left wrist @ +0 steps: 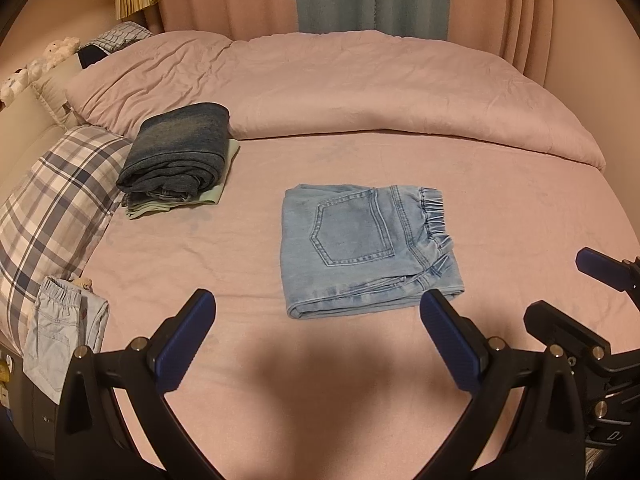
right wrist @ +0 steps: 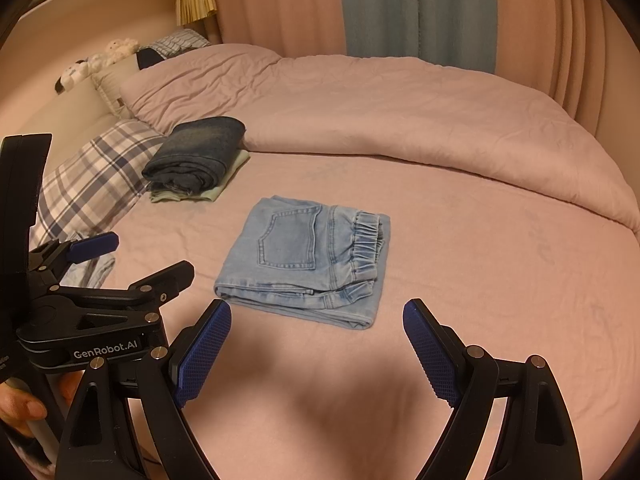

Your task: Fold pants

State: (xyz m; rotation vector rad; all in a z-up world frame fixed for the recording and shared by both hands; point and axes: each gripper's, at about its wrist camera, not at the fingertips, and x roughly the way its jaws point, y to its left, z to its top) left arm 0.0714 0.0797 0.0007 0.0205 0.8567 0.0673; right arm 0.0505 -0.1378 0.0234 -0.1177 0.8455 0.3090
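Note:
Light blue jeans (left wrist: pixel 366 244) lie folded in a compact rectangle on the pink bed sheet (left wrist: pixel 180 256), back pocket up and elastic waistband to the right. They also show in the right wrist view (right wrist: pixel 308 260). My left gripper (left wrist: pixel 318 306) is open and empty, just in front of the folded jeans. My right gripper (right wrist: pixel 316 312) is open and empty, also just in front of them. The left gripper appears at the left of the right wrist view (right wrist: pixel 142 254), and the right gripper at the right edge of the left wrist view (left wrist: pixel 568 284).
A stack of folded dark jeans (left wrist: pixel 178 152) on a pale green garment sits at the back left. A plaid pillow (left wrist: pixel 52 204) lies at the left. Pale pants (left wrist: pixel 60 340) hang at the left bed edge. A pink duvet (left wrist: pixel 340 88) covers the far side.

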